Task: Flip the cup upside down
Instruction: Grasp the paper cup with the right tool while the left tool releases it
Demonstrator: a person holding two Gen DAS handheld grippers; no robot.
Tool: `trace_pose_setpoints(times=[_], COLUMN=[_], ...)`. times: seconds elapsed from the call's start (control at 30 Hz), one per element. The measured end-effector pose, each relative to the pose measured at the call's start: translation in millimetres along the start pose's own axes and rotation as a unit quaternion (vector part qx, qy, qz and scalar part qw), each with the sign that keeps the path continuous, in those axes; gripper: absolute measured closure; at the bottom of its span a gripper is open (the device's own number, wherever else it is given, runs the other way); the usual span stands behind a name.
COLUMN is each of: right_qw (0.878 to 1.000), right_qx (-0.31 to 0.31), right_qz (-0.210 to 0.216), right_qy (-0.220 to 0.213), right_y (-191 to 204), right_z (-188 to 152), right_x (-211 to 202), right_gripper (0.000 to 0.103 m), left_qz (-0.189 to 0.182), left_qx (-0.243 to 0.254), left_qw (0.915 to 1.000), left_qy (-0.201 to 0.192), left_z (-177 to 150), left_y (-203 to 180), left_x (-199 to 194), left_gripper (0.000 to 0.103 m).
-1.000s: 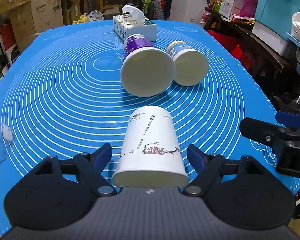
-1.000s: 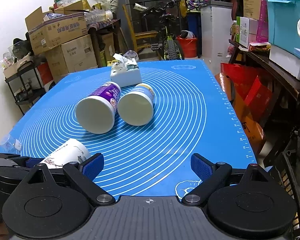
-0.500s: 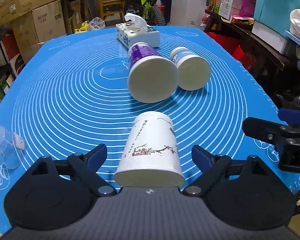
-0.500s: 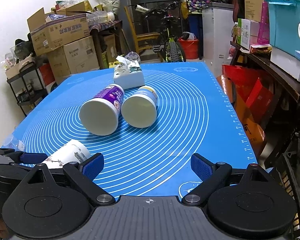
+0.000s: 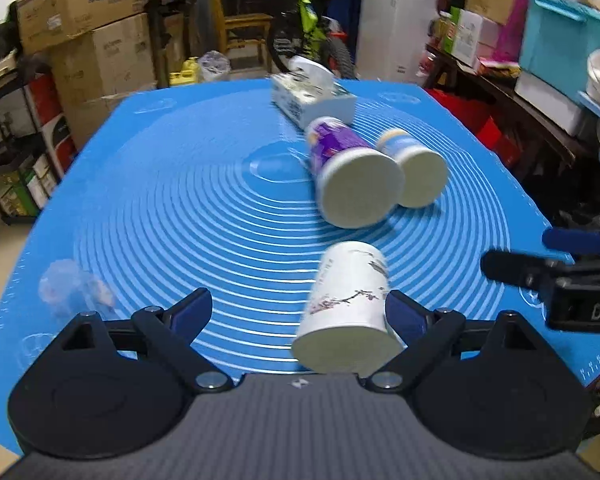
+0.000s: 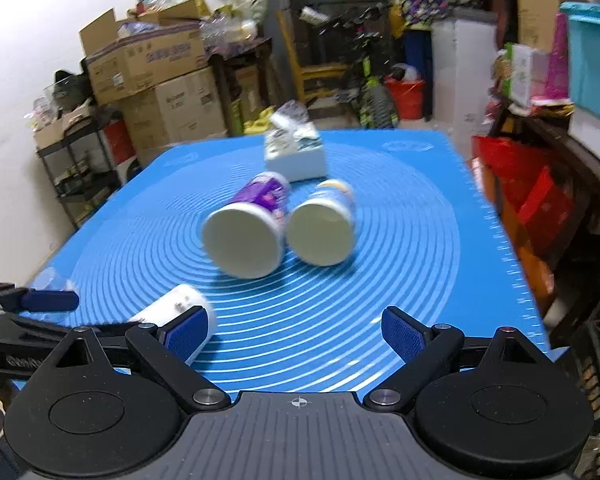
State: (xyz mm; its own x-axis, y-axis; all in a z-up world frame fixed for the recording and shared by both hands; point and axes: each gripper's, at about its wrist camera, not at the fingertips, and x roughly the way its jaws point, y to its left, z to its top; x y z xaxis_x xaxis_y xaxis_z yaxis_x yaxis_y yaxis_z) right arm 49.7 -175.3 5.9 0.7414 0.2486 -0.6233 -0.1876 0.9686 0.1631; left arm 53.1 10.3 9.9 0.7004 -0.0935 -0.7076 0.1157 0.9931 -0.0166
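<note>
On the ringed blue mat [image 5: 172,208], a tapered white paper cup [image 5: 346,312] lies sideways against the spread left gripper's [image 5: 300,312] right pad; the right gripper [image 6: 296,334] gapes empty.

A plain white wall [image 6: 24,60] closes the left side of a crowded storeroom, with stacked brown cardboard boxes [image 6: 156,76] piled against it beside a black metal shelf rack [image 6: 76,168]. Farther back stand a yellow wooden chair [image 5: 240,28] and a white cabinet [image 5: 396,20]. A teal plastic storage bin [image 5: 560,40] sits on dark shelving at the right.
</note>
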Motion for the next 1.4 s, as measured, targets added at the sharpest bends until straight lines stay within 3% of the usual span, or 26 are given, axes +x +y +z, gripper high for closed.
trace_pose_setpoints(times=[0.4, 0.5, 0.6, 0.77, 0.93, 1.03, 1.1, 1.23, 1.4], right_qw=[0.997, 0.994, 0.99, 0.98, 0.976, 0.97, 0.969, 0.969, 0.971], right_qx=[0.01, 0.006, -0.007, 0.024, 0.062, 0.093, 0.103, 0.106, 0.122], right_qz=[0.067, 0.077, 0.059, 0.049, 0.057, 0.074, 0.084, 0.089, 0.103], right_qy=[0.042, 0.075, 0.129, 0.189, 0.203, 0.211, 0.208, 0.205, 0.178], right_y=[48, 77, 106, 119, 113, 105, 105, 106, 95], right_z=[44, 58, 60, 48, 45, 41, 40, 38, 40], right_x=[43, 74, 111, 140, 142, 142, 140, 138, 124], right_gripper=[0.009, 0.009, 0.01, 0.01, 0.01, 0.016, 0.025, 0.026, 0.035], left_qz=[-0.016, -0.009, 0.013, 0.041, 0.04, 0.034, 0.033, 0.032, 0.032], left_qx=[-0.048, -0.061, -0.069, -0.09, -0.094, -0.09, -0.085, -0.088, -0.093], left_qw=[0.9987, 0.9981, 0.9975, 0.9949, 0.9946, 0.9953, 0.9957, 0.9955, 0.995], left_qy=[0.004, 0.002, 0.005, 0.016, 0.015, 0.013, 0.014, 0.014, 0.016], left_z=[-2, -6, -12, -19, -18, -17, -19, -19, -18], left_y=[49, 63, 77, 100, 105, 102, 100, 99, 99], left_x=[-10, -15, -18, -13, -7, -6, -4, -2, -2], left_gripper=[0.01, 0.01, 0.01, 0.01, 0.01, 0.01, 0.01, 0.01, 0.01])
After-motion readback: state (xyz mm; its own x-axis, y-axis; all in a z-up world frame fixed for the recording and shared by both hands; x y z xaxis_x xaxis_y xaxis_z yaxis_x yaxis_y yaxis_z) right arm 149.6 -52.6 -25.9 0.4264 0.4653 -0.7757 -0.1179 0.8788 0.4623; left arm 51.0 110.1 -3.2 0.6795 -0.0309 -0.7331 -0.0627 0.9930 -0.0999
